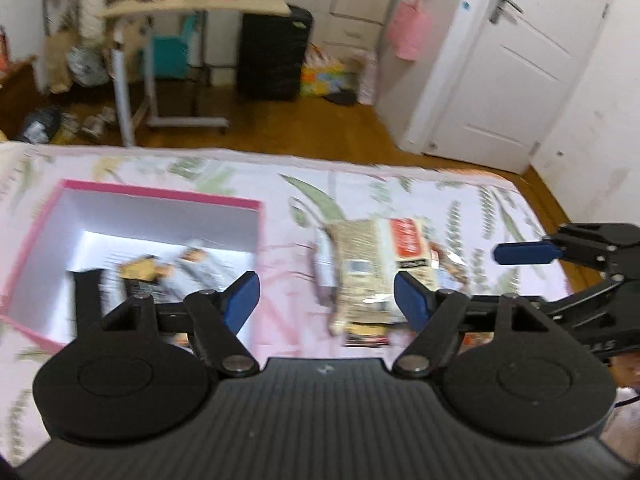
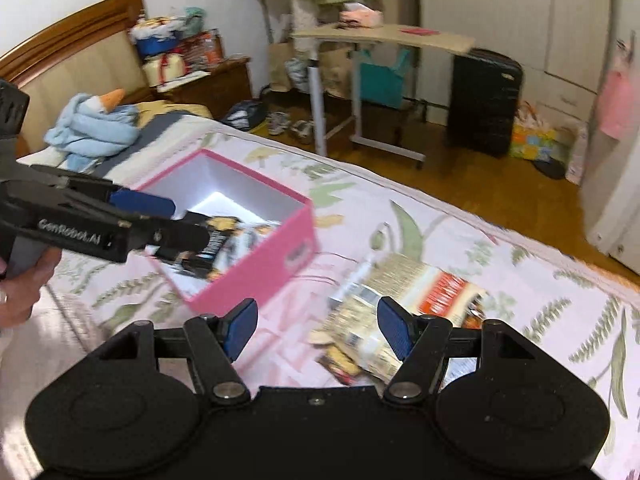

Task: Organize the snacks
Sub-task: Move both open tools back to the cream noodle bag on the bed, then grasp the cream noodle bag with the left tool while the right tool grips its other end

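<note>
the bed (image 2: pixel 500 248), with its leaf-print cover, carries everything, and that soft surface is your first risk: a push on the pink box (image 2: pixel 256 280) or on a packet will sink or slide it rather than hold it firm. the box stands open with some dark packets already lying in its bottom. the pile of snacks (image 2: pixel 400 292) still to be sorted lies just beside it on the cover, toward the door side. the pile is loose and overlapping, so closing on the top packet may drag a second one along or let a thin foil edge slip out on the way to the box. both views are smeared, so you would do well to steady up before committing to a grasp.

your left hand-held gripper (image 1: pixel 326 296) is tilted downward between box and pile, its blue pads apart with nothing between them. in the right wrist view it reaches in from the left over the box's near corner, your hand (image 2: pixel 24 280) wrapped round its grip. your right hand-held gripper (image 2: pixel 318 328) also points down, over the near edge of the pile, pads apart and empty. the two tools sit close together here, and a clash could follow if both go for the same packet.
</note>
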The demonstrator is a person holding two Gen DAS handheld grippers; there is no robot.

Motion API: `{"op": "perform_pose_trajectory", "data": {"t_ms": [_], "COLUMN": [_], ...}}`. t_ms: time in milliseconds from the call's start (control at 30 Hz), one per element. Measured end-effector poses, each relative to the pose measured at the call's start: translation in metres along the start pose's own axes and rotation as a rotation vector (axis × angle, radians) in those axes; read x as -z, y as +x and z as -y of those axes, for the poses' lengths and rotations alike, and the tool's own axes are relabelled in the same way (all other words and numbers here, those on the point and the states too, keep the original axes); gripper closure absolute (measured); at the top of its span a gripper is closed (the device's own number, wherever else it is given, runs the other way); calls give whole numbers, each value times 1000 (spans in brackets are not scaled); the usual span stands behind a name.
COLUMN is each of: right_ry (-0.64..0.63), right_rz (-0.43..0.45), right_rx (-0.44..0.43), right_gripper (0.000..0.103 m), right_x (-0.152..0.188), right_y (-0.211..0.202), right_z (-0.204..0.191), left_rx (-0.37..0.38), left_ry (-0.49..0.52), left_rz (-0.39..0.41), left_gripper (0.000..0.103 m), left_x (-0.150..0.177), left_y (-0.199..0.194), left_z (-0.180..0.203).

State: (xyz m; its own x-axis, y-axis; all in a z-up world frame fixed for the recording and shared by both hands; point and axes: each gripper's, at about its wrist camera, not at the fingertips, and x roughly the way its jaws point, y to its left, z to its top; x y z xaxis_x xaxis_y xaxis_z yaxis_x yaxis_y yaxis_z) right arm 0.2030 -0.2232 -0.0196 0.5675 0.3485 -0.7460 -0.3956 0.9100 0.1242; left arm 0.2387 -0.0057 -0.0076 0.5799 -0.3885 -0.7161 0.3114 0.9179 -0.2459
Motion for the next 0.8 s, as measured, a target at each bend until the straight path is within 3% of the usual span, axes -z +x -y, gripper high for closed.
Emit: {"op": "perform_pose_trajectory", "data": {"t_ms": [167,267,400,533,667,800], "right_ry": [93,161,113,124,48,-31], "right_rz": [22,67,50,3,-34,-76], "right_rx": [19,97,165,110,100,142], "right_gripper": [30,28,28,17,16,16], "right_x": [24,40,53,50,53,62], "right_y": [27,43,63,80,97,115], "right_z": [37,51,57,60,47,40], "left_rx": [60,109,128,139,151,138], "left_ry": [-19,-64,-116,-142,-150,-116], "left_rz": [-67,-66,-82,-117,-122,-125], "left_gripper": [31,32,38,45,50,65], "left_x": [-2,4,20,30,34,36], "left_y": [54,82,117,141,156,171], "left_z": [22,24,12,0,-1,1]}}
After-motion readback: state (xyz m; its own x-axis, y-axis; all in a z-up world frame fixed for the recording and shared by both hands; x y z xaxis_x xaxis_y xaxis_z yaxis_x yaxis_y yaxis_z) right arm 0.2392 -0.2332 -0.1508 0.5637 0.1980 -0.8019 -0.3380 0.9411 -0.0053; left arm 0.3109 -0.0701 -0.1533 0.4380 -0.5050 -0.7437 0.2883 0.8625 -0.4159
